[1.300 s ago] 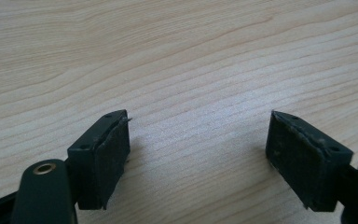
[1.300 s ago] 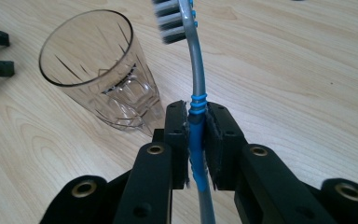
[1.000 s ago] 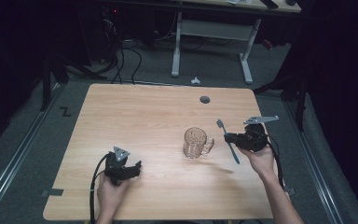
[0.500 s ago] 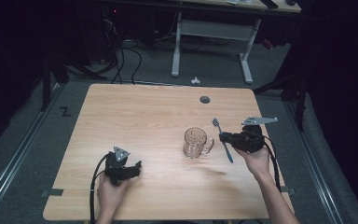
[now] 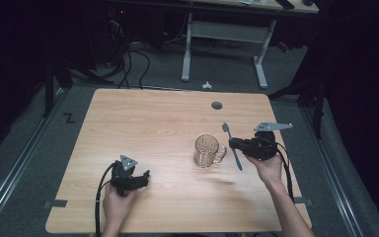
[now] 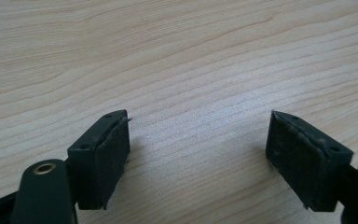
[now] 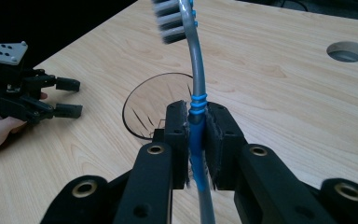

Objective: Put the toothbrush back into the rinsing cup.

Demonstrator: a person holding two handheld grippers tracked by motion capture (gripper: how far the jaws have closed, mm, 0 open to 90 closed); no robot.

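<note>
Right gripper [image 7: 196, 135]: I see its fingers clamped on the blue grip of the toothbrush [image 7: 192, 88], bristle head up and away from me.
Toothbrush position: held off the desk [image 5: 153, 123], just right of the glass mug [image 5: 207, 150] in the high view, tilted.
Glass mug: upright on the desk, handle toward the right gripper.
Left gripper [image 6: 198, 156]: my fingers stand wide apart, nothing between them, low over bare wood, well apart from the mug.

toothbrush [image 7: 196, 84] head: the top edge of the right gripper view is cutting off its bristles.
toothbrush handle: the pads are hiding its middle.
glass mug [image 7: 156, 107]: the right gripper [image 7: 197, 140] is covering its near rim.
</note>
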